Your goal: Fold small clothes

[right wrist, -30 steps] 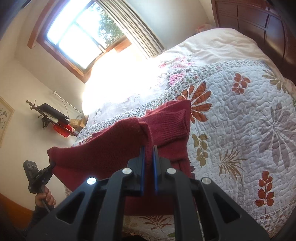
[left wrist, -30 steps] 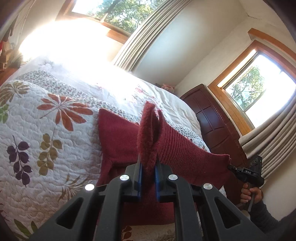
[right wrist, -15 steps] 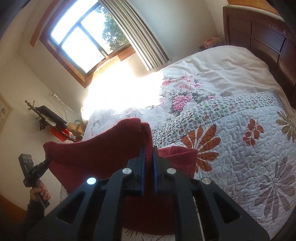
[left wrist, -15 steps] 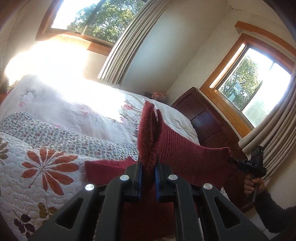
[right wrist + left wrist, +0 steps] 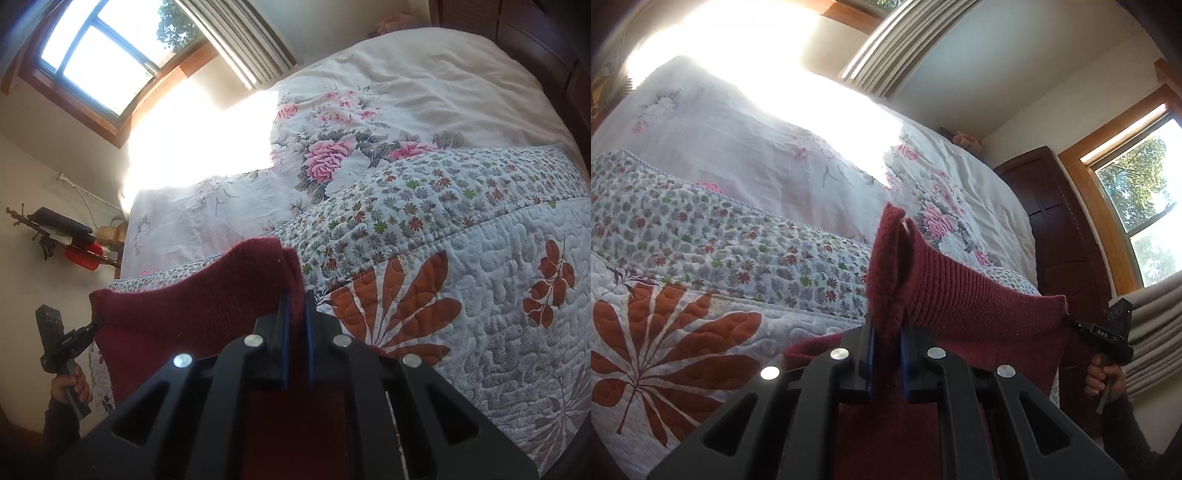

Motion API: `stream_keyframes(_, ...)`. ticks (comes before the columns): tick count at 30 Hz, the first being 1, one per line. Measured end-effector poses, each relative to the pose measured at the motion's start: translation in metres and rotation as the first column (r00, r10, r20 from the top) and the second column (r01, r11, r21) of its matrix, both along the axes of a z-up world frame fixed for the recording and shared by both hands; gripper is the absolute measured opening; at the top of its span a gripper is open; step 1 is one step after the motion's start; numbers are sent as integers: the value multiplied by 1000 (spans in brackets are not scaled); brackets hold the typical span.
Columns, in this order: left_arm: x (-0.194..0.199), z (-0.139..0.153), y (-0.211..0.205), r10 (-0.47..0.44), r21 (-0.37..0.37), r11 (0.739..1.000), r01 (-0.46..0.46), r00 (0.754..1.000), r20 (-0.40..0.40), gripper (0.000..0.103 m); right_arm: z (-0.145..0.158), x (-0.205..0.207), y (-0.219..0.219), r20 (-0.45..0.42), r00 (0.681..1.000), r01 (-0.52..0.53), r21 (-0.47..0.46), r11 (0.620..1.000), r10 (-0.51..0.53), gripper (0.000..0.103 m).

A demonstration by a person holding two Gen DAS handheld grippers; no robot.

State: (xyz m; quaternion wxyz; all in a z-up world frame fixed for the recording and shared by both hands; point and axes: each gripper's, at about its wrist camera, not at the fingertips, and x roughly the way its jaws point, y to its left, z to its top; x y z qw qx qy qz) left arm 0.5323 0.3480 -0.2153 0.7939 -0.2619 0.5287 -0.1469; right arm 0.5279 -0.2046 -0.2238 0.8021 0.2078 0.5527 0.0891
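A dark red knitted garment (image 5: 964, 299) is stretched in the air above the bed between both grippers. My left gripper (image 5: 886, 332) is shut on one corner of its ribbed edge, which sticks up past the fingertips. In the left wrist view the right gripper (image 5: 1067, 321) pinches the other corner, held by a hand (image 5: 1102, 376). My right gripper (image 5: 295, 317) is shut on its corner of the red garment (image 5: 199, 302). At the far left of the right wrist view the left gripper (image 5: 98, 325) grips the opposite corner. The cloth hangs down below the taut edge.
A quilted bedspread (image 5: 672, 354) with orange leaf prints covers the near bed, with a flowered band and a white floral sheet (image 5: 332, 155) beyond. A dark wooden headboard (image 5: 1067, 236) stands at the right. Windows with curtains (image 5: 1156, 317) line the walls. A shelf (image 5: 62, 236) hangs on the wall.
Both grippers lifted the garment off the quilt and carried it forward. The cloth that lay on the bedspread now hangs free, and the floral sheet is nearer.
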Motion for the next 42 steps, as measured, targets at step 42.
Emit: stream_keyframes(42,-23,-52,-28,-65,96,993,70,996,-60,18,-55,-67,50,-1,995,-98,-36,995,98,18)
